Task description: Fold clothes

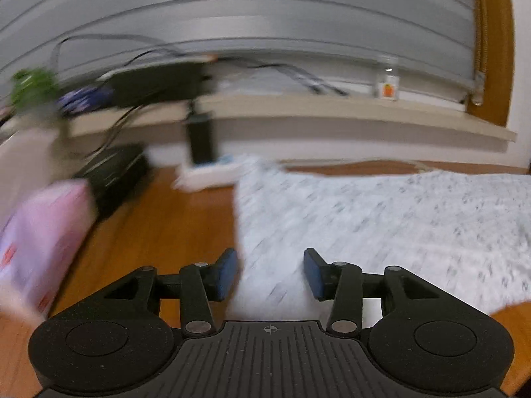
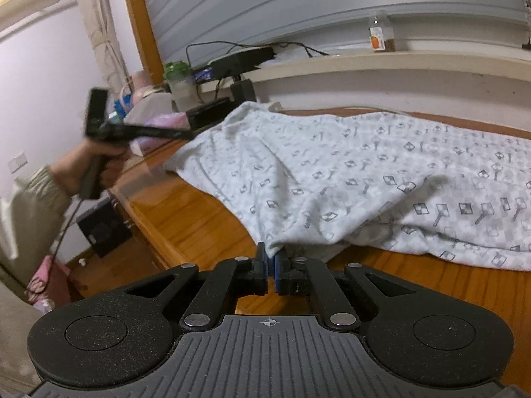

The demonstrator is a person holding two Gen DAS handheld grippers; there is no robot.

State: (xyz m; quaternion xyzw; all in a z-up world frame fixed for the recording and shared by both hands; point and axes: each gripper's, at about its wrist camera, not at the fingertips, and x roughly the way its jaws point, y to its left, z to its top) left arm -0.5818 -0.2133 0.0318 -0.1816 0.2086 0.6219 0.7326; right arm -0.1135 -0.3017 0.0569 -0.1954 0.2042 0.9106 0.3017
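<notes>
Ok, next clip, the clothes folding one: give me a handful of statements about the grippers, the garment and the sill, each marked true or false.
1. The right gripper is pinching an edge of the patterned garment. True.
2. The left gripper is clamped on the cloth. False: its jaws stand apart, with cloth lying between them but not pressed by the pads.
3. The garment lies on a wooden table. True.
4. The garment is plain dark blue. False: it is pale with small grey printed motifs.
5. A clear bottle with an orange label stands on the window sill. True.
6. The bottle lies on its side on the table. False: it stands upright on the sill.
</notes>
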